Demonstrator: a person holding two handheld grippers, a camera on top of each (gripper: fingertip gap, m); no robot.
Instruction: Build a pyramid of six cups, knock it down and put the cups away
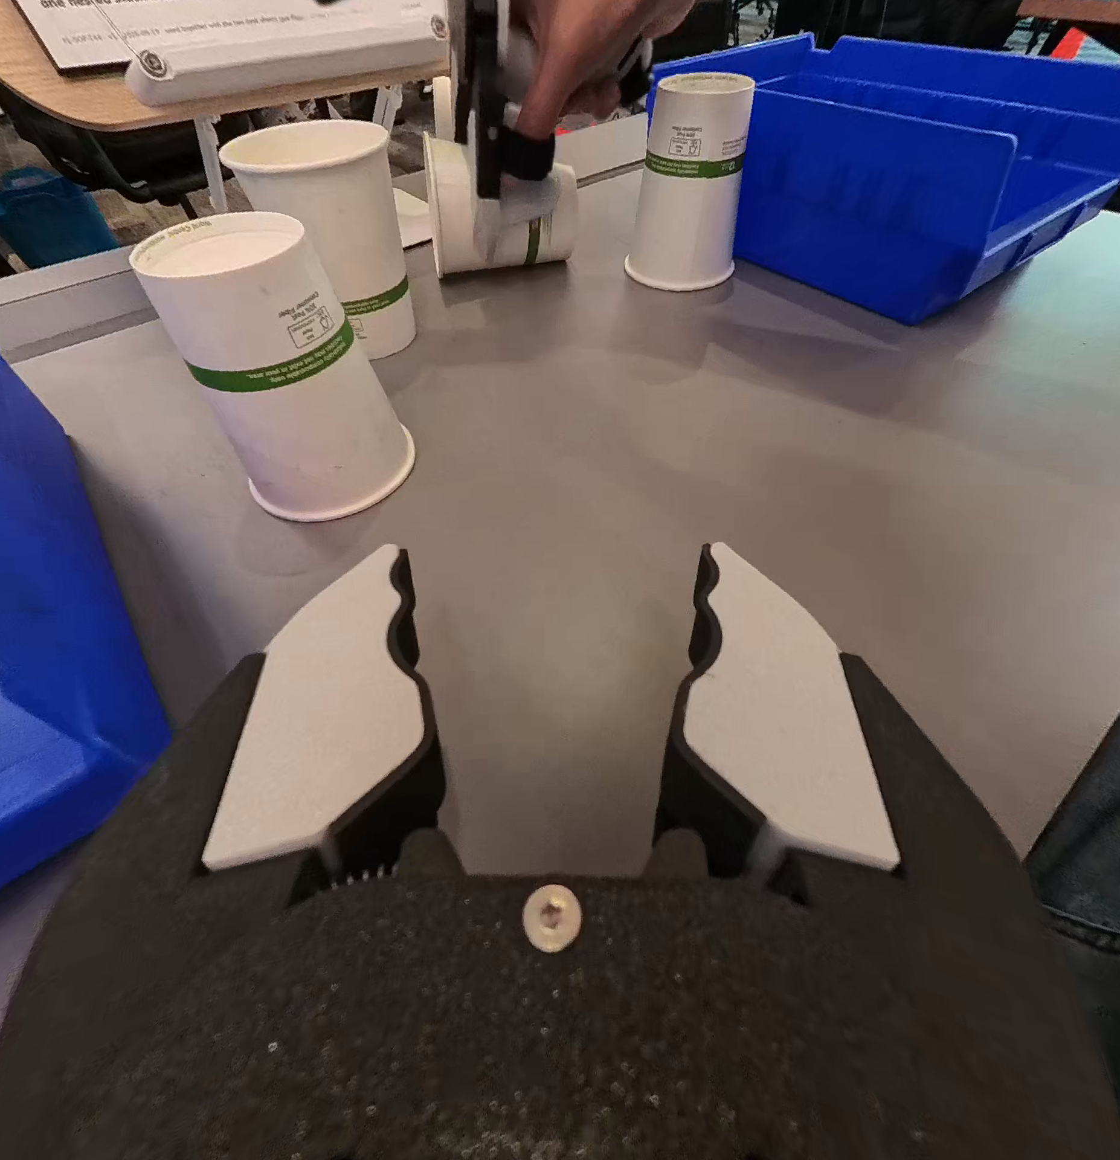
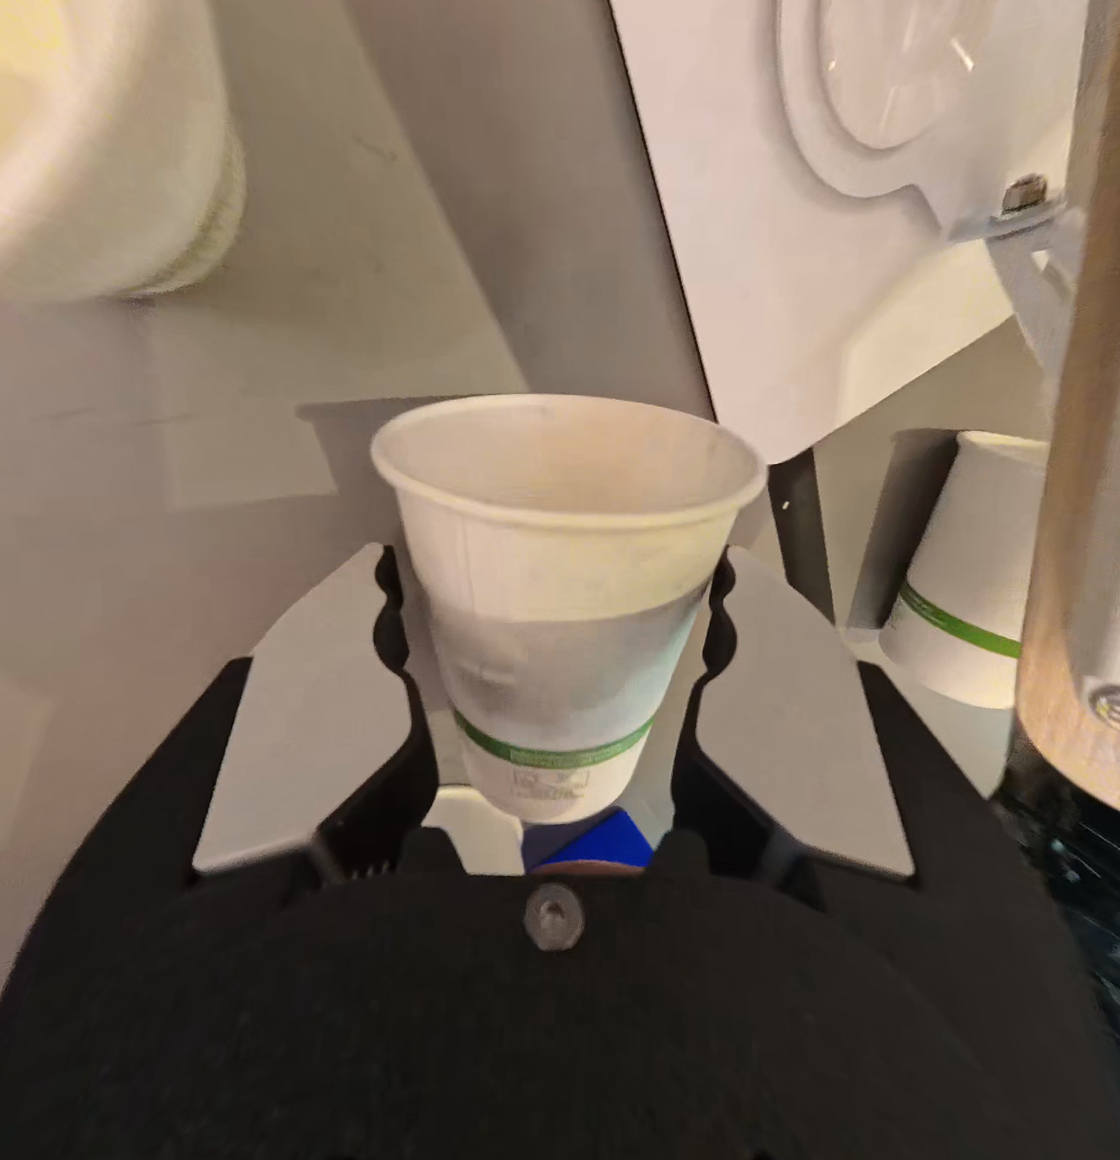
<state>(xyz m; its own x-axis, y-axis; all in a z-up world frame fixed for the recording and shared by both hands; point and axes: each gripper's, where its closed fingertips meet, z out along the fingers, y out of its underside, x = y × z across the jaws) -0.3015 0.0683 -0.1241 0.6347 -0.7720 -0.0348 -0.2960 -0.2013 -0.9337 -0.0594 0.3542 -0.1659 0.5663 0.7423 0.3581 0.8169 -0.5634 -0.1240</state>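
White paper cups with green bands stand on the grey table [image 1: 608,439]. One inverted cup [image 1: 275,364] is near left, an upright cup [image 1: 331,226] stands behind it, and another inverted cup [image 1: 689,182] is at the far right. My left gripper [image 1: 554,558] is open and empty, low over the table's middle. My right gripper [image 1: 501,207], held by a hand, is shut on a cup [image 2: 564,596] that lies on its side, mouth pointing away. I cannot tell if that cup touches the table.
A large blue bin [image 1: 921,188] sits at the far right and another blue bin [image 1: 43,628] at the near left. A white board on a stand [image 1: 262,37] stands behind the table. In the right wrist view another inverted cup [image 2: 953,565] sits right of the held one.
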